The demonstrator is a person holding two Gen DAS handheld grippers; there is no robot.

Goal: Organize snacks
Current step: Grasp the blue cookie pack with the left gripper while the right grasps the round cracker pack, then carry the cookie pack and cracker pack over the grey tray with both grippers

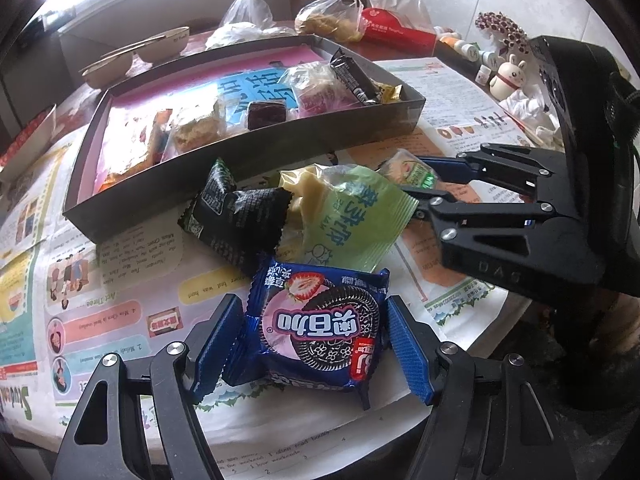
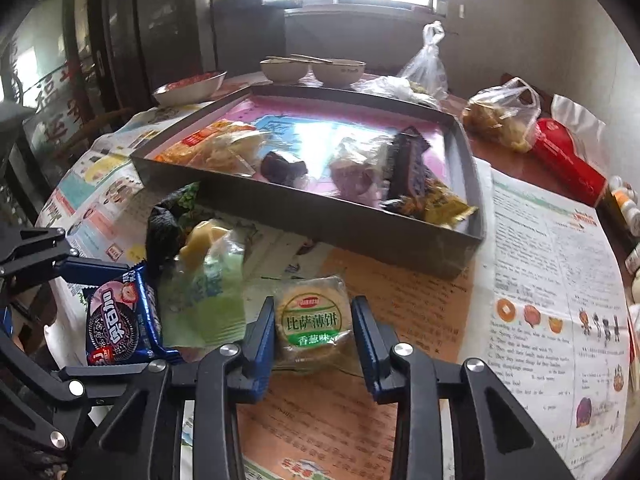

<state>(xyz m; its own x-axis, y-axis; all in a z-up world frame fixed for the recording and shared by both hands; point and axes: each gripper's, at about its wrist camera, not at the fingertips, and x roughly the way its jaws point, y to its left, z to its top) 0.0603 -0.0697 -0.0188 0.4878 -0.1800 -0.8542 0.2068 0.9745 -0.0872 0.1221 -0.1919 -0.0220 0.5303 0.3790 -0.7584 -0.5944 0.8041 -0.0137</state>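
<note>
Slippage is looking like the main risk: the right gripper point(image 2: 314, 334) is straddling the round cracker pack point(image 2: 313, 320) on the newspaper point(image 2: 540, 280) just before the tray point(image 2: 340, 228), jaws at its sides, though a firm pinch is unclear, so its slick wrapper may be squirting out. The pack is lying flat, label up, without a clear long axis. The left gripper point(image 1: 316, 346) is sitting spread around the cookie packet point(image 1: 320, 328), which is lying crosswise between the pads with no clear contact, and a lift now may be leaving it behind
</note>
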